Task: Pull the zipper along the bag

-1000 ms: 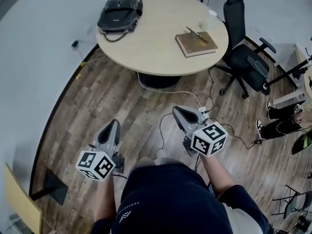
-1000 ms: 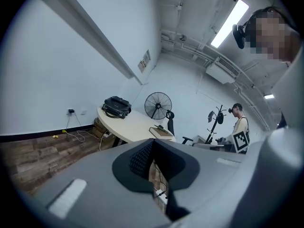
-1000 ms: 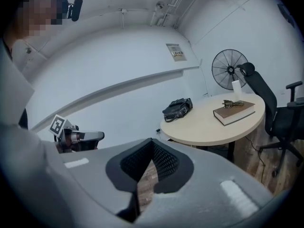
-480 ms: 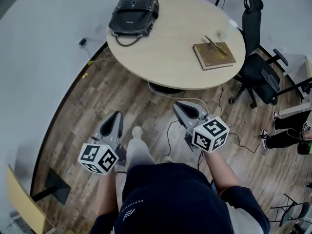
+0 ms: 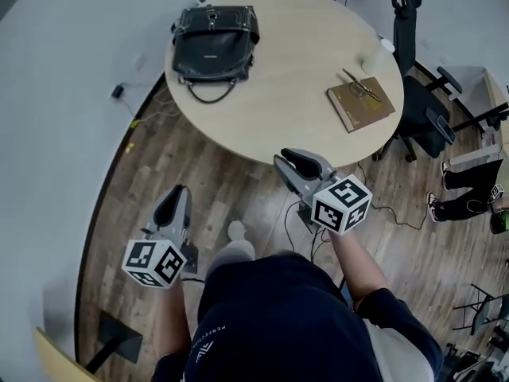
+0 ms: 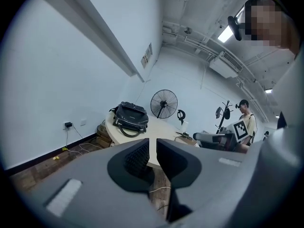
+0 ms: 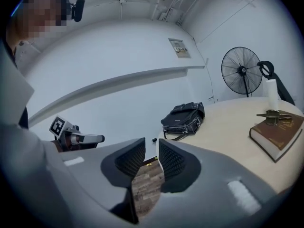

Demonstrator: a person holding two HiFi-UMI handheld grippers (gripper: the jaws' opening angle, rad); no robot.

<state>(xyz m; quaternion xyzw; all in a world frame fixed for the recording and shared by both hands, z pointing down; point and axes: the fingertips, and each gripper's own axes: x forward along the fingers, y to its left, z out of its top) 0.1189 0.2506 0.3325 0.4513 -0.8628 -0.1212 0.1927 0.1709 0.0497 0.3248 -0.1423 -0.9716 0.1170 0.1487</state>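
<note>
As the bag (image 5: 215, 42) nears, left hand-held gripper (image 5: 177, 192) and right hand-held gripper (image 5: 288, 160) have just opened slightly; both empty.

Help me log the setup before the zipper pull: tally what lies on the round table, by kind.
Black bag: 1
Brown book: 1
Small metal item on the book: 1
White cup-like thing: 1
Total: 4
</note>
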